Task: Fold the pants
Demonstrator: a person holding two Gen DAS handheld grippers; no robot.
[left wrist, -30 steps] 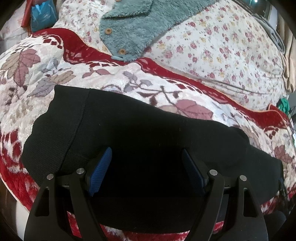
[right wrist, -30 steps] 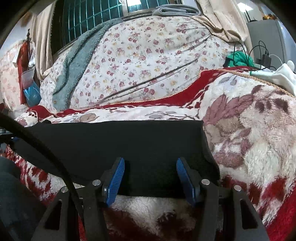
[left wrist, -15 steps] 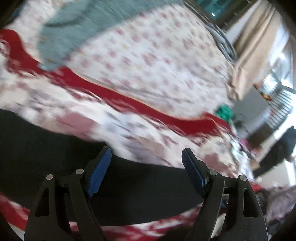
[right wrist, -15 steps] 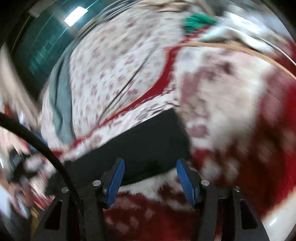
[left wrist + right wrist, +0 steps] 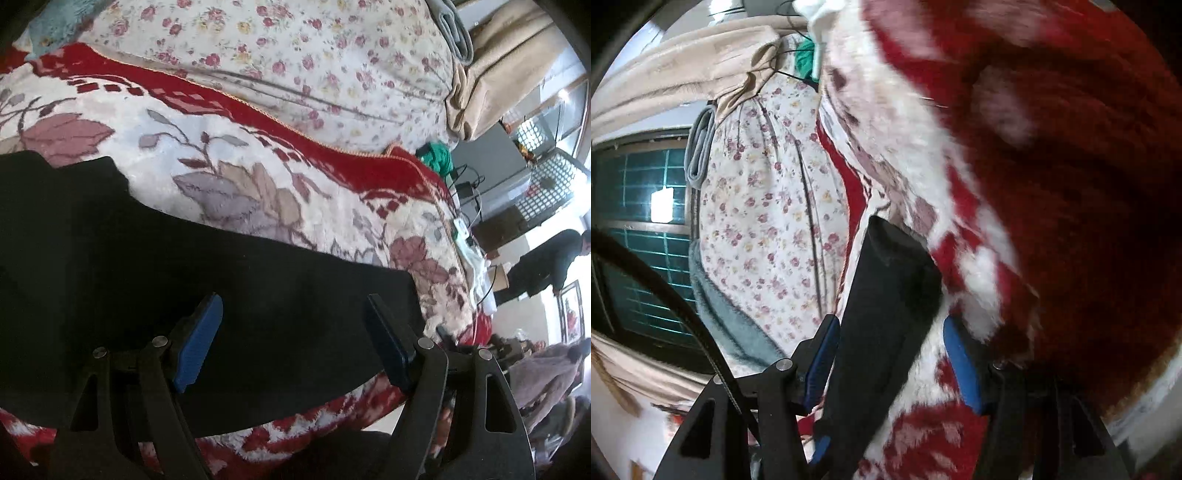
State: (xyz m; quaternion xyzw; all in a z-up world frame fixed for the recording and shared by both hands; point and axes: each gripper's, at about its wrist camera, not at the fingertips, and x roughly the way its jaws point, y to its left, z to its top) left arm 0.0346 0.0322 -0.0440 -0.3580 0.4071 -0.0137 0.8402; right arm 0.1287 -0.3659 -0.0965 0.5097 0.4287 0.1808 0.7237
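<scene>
The black pants (image 5: 155, 266) lie folded in a long flat strip on the red and cream leaf-patterned blanket (image 5: 258, 192). My left gripper (image 5: 295, 332) is open just above the strip's right part, empty. In the right wrist view the camera is rolled hard sideways; the pants (image 5: 886, 306) appear as a narrow black band running up between the fingers. My right gripper (image 5: 890, 350) is open, its blue pads on either side of the strip's end, not closed on it.
A floral quilt (image 5: 295, 55) is piled behind the blanket, with a teal fleece garment (image 5: 51, 26) on it. A beige curtain (image 5: 491, 74), a green item (image 5: 439, 158) and cables lie at the bed's right end. People (image 5: 543, 266) stand beyond it.
Both grippers swung quickly. The left moved right along the strip toward its right end. The right rolled sideways and lifted, so the pants now run vertically in its view. Both stay open.
</scene>
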